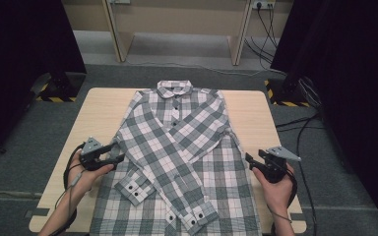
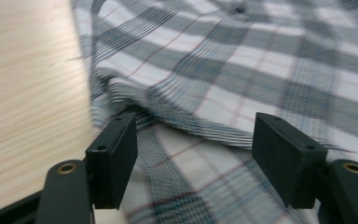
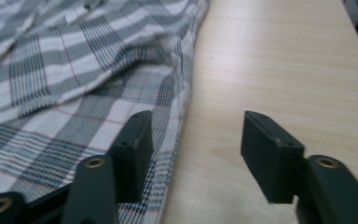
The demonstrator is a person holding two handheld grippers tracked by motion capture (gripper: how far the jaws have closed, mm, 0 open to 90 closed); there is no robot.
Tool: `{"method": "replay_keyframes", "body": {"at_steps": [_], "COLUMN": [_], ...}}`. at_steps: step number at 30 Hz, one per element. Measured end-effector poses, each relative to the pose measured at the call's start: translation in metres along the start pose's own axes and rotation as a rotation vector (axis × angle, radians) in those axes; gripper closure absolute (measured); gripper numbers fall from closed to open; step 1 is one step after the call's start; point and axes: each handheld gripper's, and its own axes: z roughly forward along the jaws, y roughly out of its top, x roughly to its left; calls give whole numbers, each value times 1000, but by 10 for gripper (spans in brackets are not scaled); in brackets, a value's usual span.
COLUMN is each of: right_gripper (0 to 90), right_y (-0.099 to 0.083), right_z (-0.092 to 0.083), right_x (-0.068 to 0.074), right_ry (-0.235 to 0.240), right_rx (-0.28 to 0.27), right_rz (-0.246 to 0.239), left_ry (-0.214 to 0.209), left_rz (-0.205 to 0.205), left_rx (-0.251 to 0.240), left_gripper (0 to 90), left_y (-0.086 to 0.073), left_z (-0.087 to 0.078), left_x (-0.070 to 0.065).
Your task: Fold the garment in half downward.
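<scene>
A grey and white plaid shirt [image 1: 177, 147] lies buttoned and face up on the light wooden table [image 1: 103, 108], collar at the far end. Both sleeves are folded across its front, cuffs toward the near edge. My left gripper [image 1: 118, 147] sits at the shirt's left side edge. In the left gripper view this gripper [image 2: 193, 126] is open, with a fold of the shirt [image 2: 261, 60] lying between its jaws. My right gripper [image 1: 250, 158] stands open at the shirt's right edge. In the right gripper view, that gripper [image 3: 196, 119] has one jaw over the shirt's hem [image 3: 51, 70] and the other over bare table [image 3: 284, 70].
Bare wood strips run along both sides of the shirt. The shirt's tail reaches the table's near edge. Beyond the table stand a wooden desk frame [image 1: 177, 29], black curtains and striped stand bases [image 1: 54, 96]. Cables [image 1: 302, 132] trail over the grey floor at the right.
</scene>
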Motion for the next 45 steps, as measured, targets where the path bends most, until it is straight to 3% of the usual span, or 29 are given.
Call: {"method": "replay_keyframes", "body": {"at_steps": [5, 11, 15, 20, 25, 28, 30, 32, 35, 37, 41, 45], "right_gripper": [546, 527, 520, 515, 548, 654, 745, 800, 852, 867, 869, 868], "right_y": [0, 11, 19, 26, 29, 28, 27, 28, 28, 28, 20, 6], "right_z": [9, 25, 38, 51, 63, 69, 72, 73, 73, 70, 57, 31], "right_x": [2, 3, 0, 10, 15, 15, 15, 15, 13, 13, 12, 15], "right_ry": [-4, -18, -15, 13, 3, -4, 4, 9, 23, 12, 38, 78], "right_rx": [80, 162, 193, 208, 233, 245, 242, 237, 246, 252, 255, 244], "right_rz": [-19, -47, -47, -70, -80, -82, -79, -77, -74, -88, -85, -80], "left_ry": [21, 28, 44, 53, 98, 78, 39, 13, -28, -23, -20, -26], "left_rz": [-8, -12, -16, -13, 16, 15, -15, -5, 11, 29, 70, 140], "left_rx": [75, 145, 158, 92, 143, 194, 172, 170, 166, 160, 178, 187], "left_gripper": [331, 354, 374, 386, 367, 371, 431, 519, 741, 832, 859, 860], "left_y": [8, 13, 15, 21, 21, 18, 16, 18, 18, 17, 12, 3], "left_z": [20, 32, 35, 25, 26, 35, 39, 39, 40, 38, 28, 9], "left_x": [17, 27, 29, 28, 37, 43, 47, 47, 45, 43, 34, 19]}}
